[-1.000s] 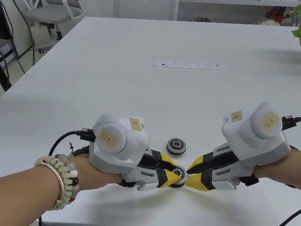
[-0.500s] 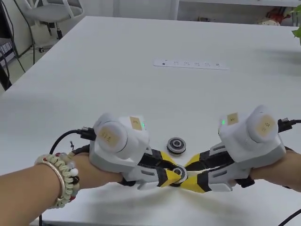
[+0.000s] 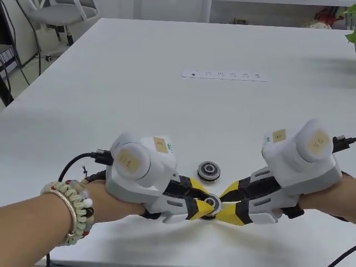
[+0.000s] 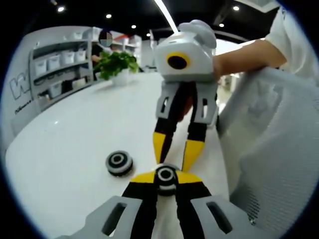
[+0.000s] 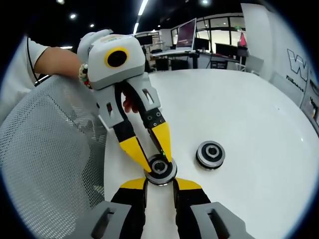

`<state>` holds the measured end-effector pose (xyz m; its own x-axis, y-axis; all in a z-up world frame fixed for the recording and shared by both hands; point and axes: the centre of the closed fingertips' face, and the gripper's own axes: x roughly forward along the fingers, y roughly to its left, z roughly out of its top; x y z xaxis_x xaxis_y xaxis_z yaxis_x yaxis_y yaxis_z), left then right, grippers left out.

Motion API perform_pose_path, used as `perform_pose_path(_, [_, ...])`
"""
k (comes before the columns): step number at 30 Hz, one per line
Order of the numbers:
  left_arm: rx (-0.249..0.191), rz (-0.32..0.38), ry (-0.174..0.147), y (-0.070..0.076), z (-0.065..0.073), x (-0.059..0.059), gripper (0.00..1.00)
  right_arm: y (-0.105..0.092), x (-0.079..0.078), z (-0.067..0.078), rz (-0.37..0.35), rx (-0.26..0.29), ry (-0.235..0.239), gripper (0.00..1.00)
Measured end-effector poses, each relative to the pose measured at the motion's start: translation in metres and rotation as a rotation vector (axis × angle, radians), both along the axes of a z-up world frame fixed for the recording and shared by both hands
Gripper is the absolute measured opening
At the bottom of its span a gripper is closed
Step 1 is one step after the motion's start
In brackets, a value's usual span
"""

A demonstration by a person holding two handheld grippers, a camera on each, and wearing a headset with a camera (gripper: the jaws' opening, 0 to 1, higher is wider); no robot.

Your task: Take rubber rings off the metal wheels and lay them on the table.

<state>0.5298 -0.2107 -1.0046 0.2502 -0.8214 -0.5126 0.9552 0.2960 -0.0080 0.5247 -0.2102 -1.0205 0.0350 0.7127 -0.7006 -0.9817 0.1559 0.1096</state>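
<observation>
A small metal wheel with a black rubber ring [image 3: 211,203] sits between both grippers near the table's front edge. My left gripper [image 3: 206,206] comes in from the left and is shut on the wheel [image 4: 166,175], yellow tips on either side. My right gripper [image 3: 222,208] meets it from the right, its tips pinched on the ring at the opposite rim of the wheel [image 5: 160,168]. The right gripper [image 4: 175,149] faces the camera in the left gripper view. A second ringed wheel [image 3: 208,171] lies flat on the table just behind them, apart from both grippers.
A white power strip [image 3: 225,75] lies farther back on the white table [image 3: 139,100]. The table's front edge runs right under the grippers, with a mesh chair [image 5: 50,149] below it. An office chair [image 3: 55,14] stands off the far left corner.
My right gripper has moved left, and its tips have come onto the wheel held by the left gripper. The left gripper and the second wheel have stayed put.
</observation>
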Motion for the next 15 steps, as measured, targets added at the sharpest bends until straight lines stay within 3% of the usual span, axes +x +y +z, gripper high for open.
perform_pose_path(6, [0.0, 0.002, 0.001, 0.0, -0.0003, 0.0, 0.13, -0.0017, 0.0005, 0.0002, 0.017, -0.002, -0.019, 0.16])
perform_pose_path(8, [0.001, 0.001, 0.001, 0.0, -0.0003, 0.0, 0.13, -0.0047, -0.0002, -0.0025, 0.038, -0.027, -0.034, 0.14])
perform_pose_path(15, [-0.001, 0.001, 0.002, -0.0002, -0.0002, -0.0004, 0.13, -0.0041, 0.0001, -0.0012, 0.033, -0.014, -0.033, 0.13])
